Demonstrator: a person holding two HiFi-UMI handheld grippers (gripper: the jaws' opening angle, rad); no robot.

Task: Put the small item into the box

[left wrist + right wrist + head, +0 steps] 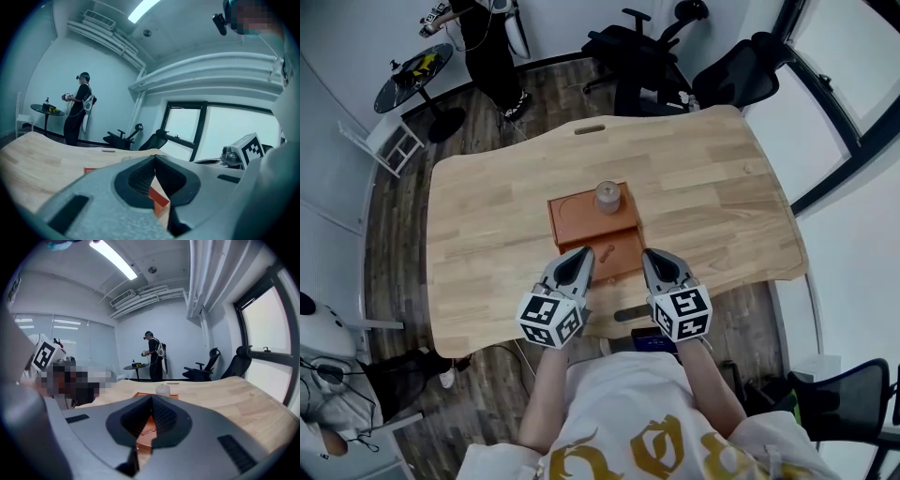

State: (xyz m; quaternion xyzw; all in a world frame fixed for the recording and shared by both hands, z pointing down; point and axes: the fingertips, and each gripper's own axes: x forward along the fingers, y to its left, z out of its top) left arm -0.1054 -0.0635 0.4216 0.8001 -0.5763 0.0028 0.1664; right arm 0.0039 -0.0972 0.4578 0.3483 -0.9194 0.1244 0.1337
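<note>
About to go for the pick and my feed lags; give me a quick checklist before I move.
1. Left claw empty: ok, shut on nothing.
2. Right claw empty: ok, shut on nothing.
3. Claws opened for a pick: not ok.
4. Small item located: ok, on the orange box's near half, near the claw tips.
5. Box's far half free: not ok, a jar stands there.
</note>
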